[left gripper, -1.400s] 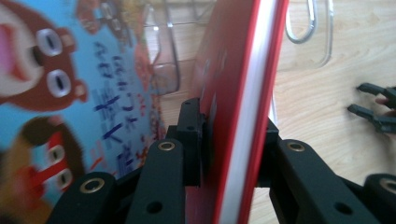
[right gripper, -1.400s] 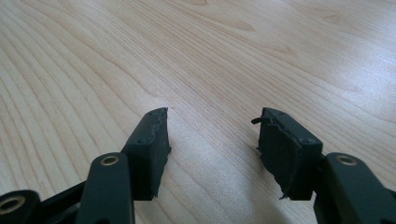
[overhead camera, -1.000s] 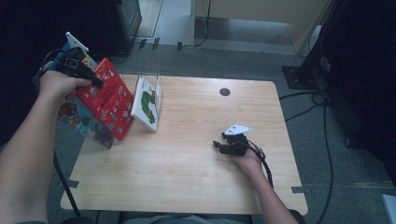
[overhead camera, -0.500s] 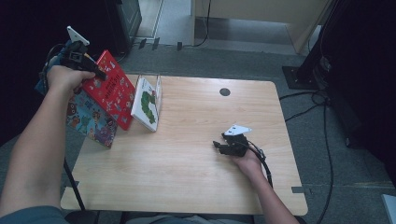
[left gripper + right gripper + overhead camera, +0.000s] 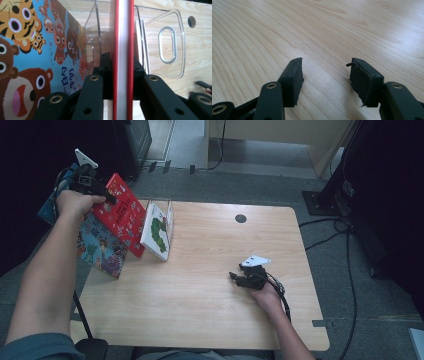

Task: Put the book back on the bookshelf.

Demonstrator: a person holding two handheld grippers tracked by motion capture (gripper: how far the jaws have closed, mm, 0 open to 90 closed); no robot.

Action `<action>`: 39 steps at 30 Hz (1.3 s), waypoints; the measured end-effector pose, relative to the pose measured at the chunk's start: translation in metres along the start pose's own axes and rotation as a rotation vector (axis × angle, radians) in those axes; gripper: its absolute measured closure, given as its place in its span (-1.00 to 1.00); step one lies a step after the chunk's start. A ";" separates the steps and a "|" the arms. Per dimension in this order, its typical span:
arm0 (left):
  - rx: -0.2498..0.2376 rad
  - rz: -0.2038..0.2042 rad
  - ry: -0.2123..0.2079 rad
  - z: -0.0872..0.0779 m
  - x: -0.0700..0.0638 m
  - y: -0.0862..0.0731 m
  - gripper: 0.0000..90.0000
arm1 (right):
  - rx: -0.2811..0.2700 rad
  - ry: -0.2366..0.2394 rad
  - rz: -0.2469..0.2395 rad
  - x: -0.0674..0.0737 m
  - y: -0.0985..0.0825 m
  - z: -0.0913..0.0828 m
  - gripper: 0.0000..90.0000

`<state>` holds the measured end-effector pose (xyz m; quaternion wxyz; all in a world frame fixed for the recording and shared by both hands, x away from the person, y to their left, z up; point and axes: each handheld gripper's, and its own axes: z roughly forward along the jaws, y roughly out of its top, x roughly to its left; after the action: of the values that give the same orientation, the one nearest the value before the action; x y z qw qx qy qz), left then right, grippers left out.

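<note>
The left gripper (image 5: pixel 92 190) is raised over the far left corner of the desk (image 5: pixel 210 315), and its jaws hold a red book (image 5: pixel 120 212) by its upper edge. In the left gripper view the red book (image 5: pixel 122 60) runs straight up between the two pads, seen edge-on with its white pages between red covers, and both pads lie against those covers; the jaws have just been opening a little, yet the book is still between them and touching both. The red book hangs tilted, its lower corner down beside a clear plastic book stand (image 5: pixel 167 217) that stands on the desk near its far left corner. A white book with a green caterpillar on the cover (image 5: pixel 157 232) leans in that stand, just to the right of the red one. To the left of the red book, a blue book with cartoon animals (image 5: pixel 97 250) stands at the desk's left edge, and it shows large and close in the left gripper view (image 5: pixel 37 50). The right gripper (image 5: pixel 240 277) rests low on the bare wood right of the middle of the desk, well apart from the books. Its jaws stand moderately apart with nothing between them, the pads (image 5: pixel 293 80) worn and ragged at the edges.
</note>
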<state>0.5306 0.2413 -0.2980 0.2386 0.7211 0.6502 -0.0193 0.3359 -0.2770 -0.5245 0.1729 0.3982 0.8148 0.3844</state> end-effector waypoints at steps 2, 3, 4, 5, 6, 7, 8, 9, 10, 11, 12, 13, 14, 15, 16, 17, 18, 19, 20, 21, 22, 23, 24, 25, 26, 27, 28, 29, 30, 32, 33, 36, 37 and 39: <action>0.004 -0.006 0.003 -0.001 0.001 0.000 0.55 | -0.001 0.003 0.003 0.000 -0.001 -0.001 -0.05; -0.001 -0.013 0.002 -0.003 0.001 0.000 0.49 | 0.001 0.003 0.004 0.000 -0.001 -0.001 -0.05; -0.008 -0.015 0.001 -0.005 0.002 0.000 0.43 | 0.001 0.003 0.004 0.000 -0.001 -0.001 -0.05; -0.011 -0.014 0.000 -0.007 0.003 -0.001 0.39 | 0.000 0.003 0.005 -0.001 -0.001 -0.001 -0.05; -0.016 -0.013 -0.004 -0.009 0.003 -0.001 0.36 | 0.000 0.003 0.005 -0.001 -0.001 -0.001 -0.05; -0.019 -0.013 -0.012 -0.011 0.004 -0.001 0.32 | 0.001 0.003 0.005 -0.001 -0.001 -0.001 -0.05; -0.017 -0.011 -0.013 -0.012 0.004 -0.001 0.28 | 0.000 0.003 0.005 -0.001 -0.001 -0.001 -0.05; -0.015 -0.011 -0.014 -0.014 0.005 -0.001 0.24 | 0.001 0.003 0.005 -0.001 -0.001 -0.001 -0.05; -0.008 -0.009 -0.017 -0.016 0.005 -0.001 0.19 | 0.000 0.003 0.005 -0.001 -0.001 -0.001 -0.05; -0.005 -0.007 -0.021 -0.017 0.005 -0.001 0.17 | 0.001 0.003 0.005 -0.001 -0.001 -0.001 -0.05; -0.001 -0.009 -0.026 -0.018 0.005 -0.002 0.15 | 0.001 0.003 0.005 -0.001 -0.001 -0.001 -0.05; 0.000 -0.010 -0.027 -0.020 0.005 -0.002 0.14 | 0.001 0.003 0.006 -0.001 -0.001 -0.001 -0.05; -0.001 -0.006 -0.024 -0.023 0.005 -0.002 0.14 | 0.001 0.003 0.006 -0.001 -0.001 -0.001 -0.05; -0.009 -0.003 -0.021 -0.027 0.005 -0.003 0.13 | 0.001 0.003 0.005 -0.001 -0.001 -0.001 -0.05; -0.018 -0.004 -0.022 -0.030 0.005 -0.003 0.13 | 0.000 0.003 0.005 -0.001 -0.001 -0.001 -0.05; -0.022 -0.004 -0.024 -0.034 0.006 -0.003 0.11 | 0.000 0.003 0.006 -0.001 -0.001 -0.001 -0.05; -0.030 -0.006 -0.023 -0.038 0.006 -0.003 0.10 | 0.001 0.004 0.006 -0.001 -0.001 -0.001 -0.06; -0.033 -0.003 -0.018 -0.042 0.006 -0.003 0.08 | 0.001 0.004 0.005 -0.001 -0.001 -0.001 -0.06; -0.044 0.004 -0.016 -0.046 0.006 -0.004 0.09 | 0.001 0.004 0.006 -0.001 -0.001 -0.001 -0.06; -0.058 0.008 -0.020 -0.050 0.006 -0.005 0.08 | 0.001 0.005 0.006 -0.001 -0.001 -0.001 -0.07; -0.074 0.006 -0.039 -0.055 0.007 -0.006 0.09 | 0.001 0.007 0.004 -0.001 -0.001 -0.001 -0.08; -0.083 0.001 -0.051 -0.058 0.007 -0.007 0.08 | 0.000 0.009 0.000 -0.001 -0.001 -0.001 -0.10; -0.088 0.004 -0.055 -0.061 0.007 -0.009 0.08 | 0.002 0.013 -0.003 -0.001 -0.001 -0.001 -0.12; -0.086 0.010 -0.060 -0.063 0.007 -0.011 0.08 | 0.002 0.016 -0.006 -0.001 -0.001 -0.001 -0.16; -0.080 0.020 -0.055 -0.064 0.005 -0.013 0.07 | 0.005 0.018 -0.009 0.000 -0.001 -0.001 -0.18; -0.083 0.033 -0.048 -0.065 0.003 -0.016 0.07 | 0.009 0.023 -0.009 0.000 -0.001 -0.001 -0.20; -0.085 0.039 -0.053 -0.067 0.001 -0.018 0.07 | 0.010 0.024 -0.010 0.000 -0.001 -0.001 -0.20; -0.092 0.045 -0.061 -0.067 -0.002 -0.021 0.06 | 0.010 0.026 -0.011 0.000 -0.001 -0.001 -0.22; -0.095 0.049 -0.073 -0.068 -0.005 -0.023 0.06 | 0.011 0.027 -0.015 0.000 -0.001 0.000 -0.24; -0.097 0.066 -0.083 -0.067 -0.013 -0.029 0.03 | 0.013 0.031 -0.023 0.000 -0.001 0.000 -0.30; -0.093 0.075 -0.088 -0.066 -0.017 -0.031 0.01 | 0.015 0.036 -0.025 0.001 -0.001 0.000 -0.32; -0.093 0.097 -0.119 -0.060 -0.028 -0.039 0.00 | 0.016 0.037 -0.035 0.001 0.000 0.000 -0.37; -0.088 0.102 -0.124 -0.058 -0.030 -0.041 0.00 | 0.017 0.040 -0.035 0.001 0.000 0.000 -0.38; -0.072 0.109 -0.140 -0.051 -0.037 -0.045 -0.01 | 0.018 0.042 -0.037 0.001 0.000 0.001 -0.40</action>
<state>0.4679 0.2273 -0.2545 0.3099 0.7431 0.5922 -0.0332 0.3352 -0.2760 -0.5251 0.1595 0.3763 0.8288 0.3821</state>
